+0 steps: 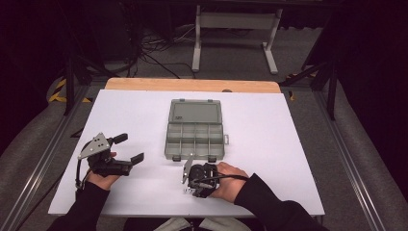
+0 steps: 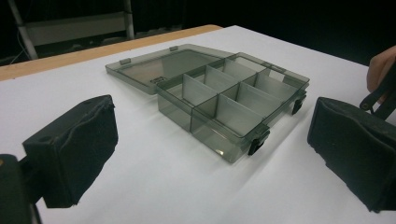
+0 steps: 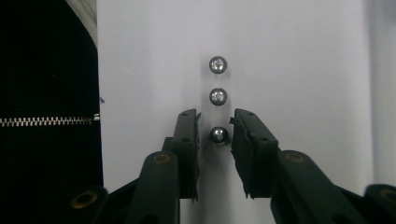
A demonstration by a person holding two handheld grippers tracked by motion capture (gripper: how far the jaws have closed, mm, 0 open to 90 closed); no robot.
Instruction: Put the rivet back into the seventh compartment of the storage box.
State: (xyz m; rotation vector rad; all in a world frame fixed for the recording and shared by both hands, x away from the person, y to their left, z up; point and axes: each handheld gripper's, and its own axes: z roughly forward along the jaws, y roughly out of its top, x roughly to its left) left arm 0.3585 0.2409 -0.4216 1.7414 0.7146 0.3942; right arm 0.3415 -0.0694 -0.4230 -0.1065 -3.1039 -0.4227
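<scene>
While narrowly apart, right hand-held gripper (image 3: pixel 215 128) astride nearest screw (image 3: pixel 218 135), not clamped.

glossy metal screws (image 3: pixel 218 135), smoky translucent plastic organizer box (image 1: pixel 195 140), matt white table (image 1: pixel 288 144), wooden edge (image 1: pixel 192 85)

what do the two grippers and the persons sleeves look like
Both the left gripper and the right gripper are black, each topped by a grey three-cornered plate and trailing a black cable. The jaws end in blocky black foam-like pads. The person wears dark long sleeves.
</scene>
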